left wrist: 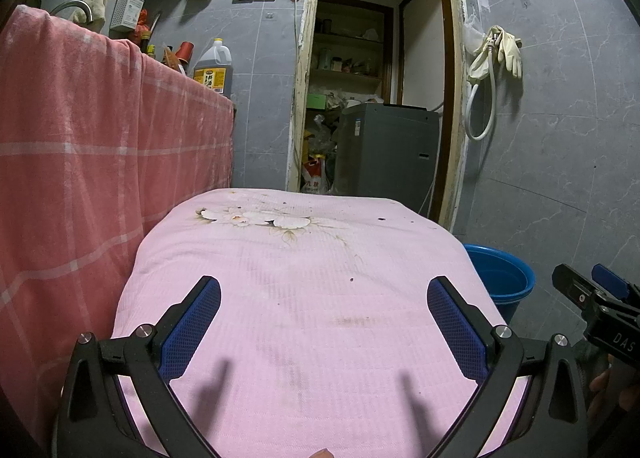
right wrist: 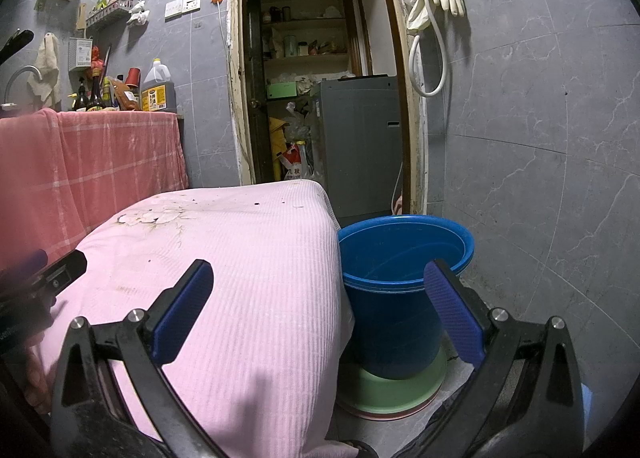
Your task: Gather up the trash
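My left gripper (left wrist: 324, 298) hovers open over a table draped in a stained pink cloth (left wrist: 312, 298), with nothing between its blue pads. My right gripper (right wrist: 320, 290) is open too, straddling the cloth's right edge (right wrist: 240, 278) and a blue bucket (right wrist: 400, 290) on the floor. The bucket stands on a green basin (right wrist: 400, 390) and looks empty from here. In the left wrist view the bucket (left wrist: 504, 278) peeks out past the table's right side, and the right gripper's (left wrist: 600, 298) body shows at the far right. No loose trash shows on the cloth, only small dark specks (left wrist: 352, 279).
A counter hung with a pink checked cloth (left wrist: 100, 146) rises on the left, holding bottles and an oil jug (left wrist: 214, 68). Ahead, an open doorway shows a grey washing machine (left wrist: 384, 150) and bags. Grey tiled wall on the right carries hanging gloves (left wrist: 508, 52) and a hose.
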